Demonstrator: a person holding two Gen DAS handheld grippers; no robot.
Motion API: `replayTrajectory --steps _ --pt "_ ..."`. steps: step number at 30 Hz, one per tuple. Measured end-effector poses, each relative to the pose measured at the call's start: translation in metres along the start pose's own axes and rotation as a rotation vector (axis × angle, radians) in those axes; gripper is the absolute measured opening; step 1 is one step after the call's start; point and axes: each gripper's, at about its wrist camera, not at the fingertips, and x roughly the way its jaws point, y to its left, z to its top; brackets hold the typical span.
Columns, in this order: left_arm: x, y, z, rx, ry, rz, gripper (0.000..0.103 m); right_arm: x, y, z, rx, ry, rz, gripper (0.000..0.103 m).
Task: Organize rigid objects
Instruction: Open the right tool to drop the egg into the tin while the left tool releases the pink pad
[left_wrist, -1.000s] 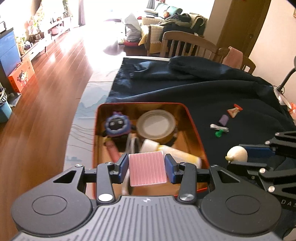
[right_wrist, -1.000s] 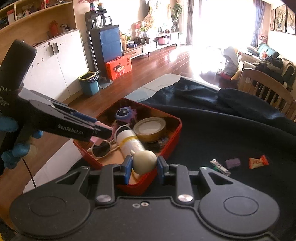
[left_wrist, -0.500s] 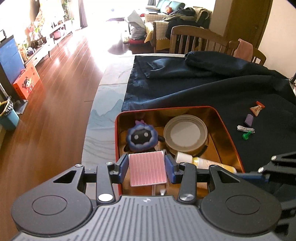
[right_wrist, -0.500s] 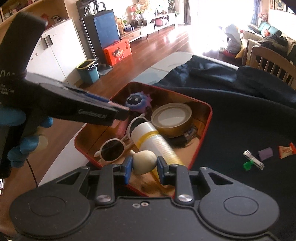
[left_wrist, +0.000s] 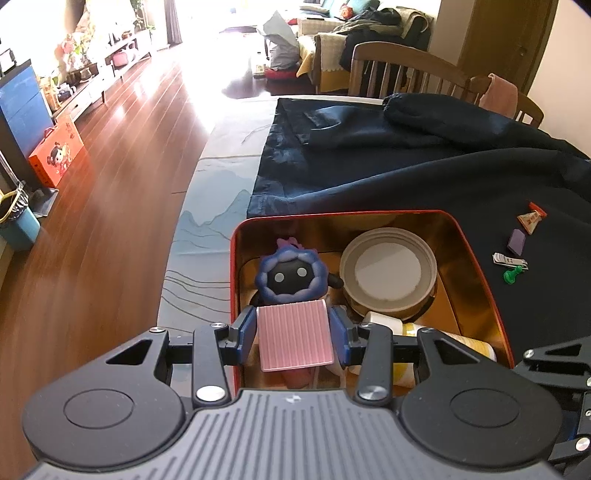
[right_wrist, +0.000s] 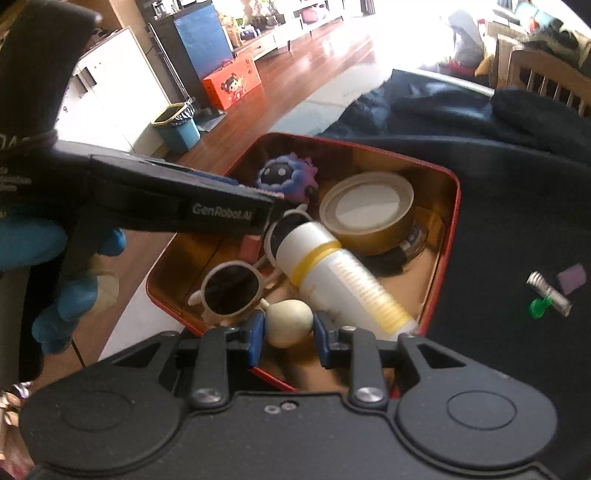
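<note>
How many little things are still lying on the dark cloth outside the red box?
4: an orange wrapped candy, a purple block, a silver nail clipper and a green pawn, clustered right of the box. Folds may hide more.

The left gripper (left_wrist: 294, 334) holds a pink ribbed card (left_wrist: 293, 336); its jaws press on both sides of the card. Just beyond the jaws sits a blue round toy (left_wrist: 291, 277) inside a red tin (left_wrist: 476, 258). Beyond and to the right lies a round lid (left_wrist: 388, 275). A white tube (left_wrist: 436, 341) lies right of the jaws.
</note>
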Motion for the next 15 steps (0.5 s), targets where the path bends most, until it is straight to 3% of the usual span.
replayTrajectory --steps 15 --pt "-0.004 -0.004 -0.006 0.002 -0.002 0.025 0.043 -0.011 -0.012 -0.003 0.064 -0.011 0.040 0.039"
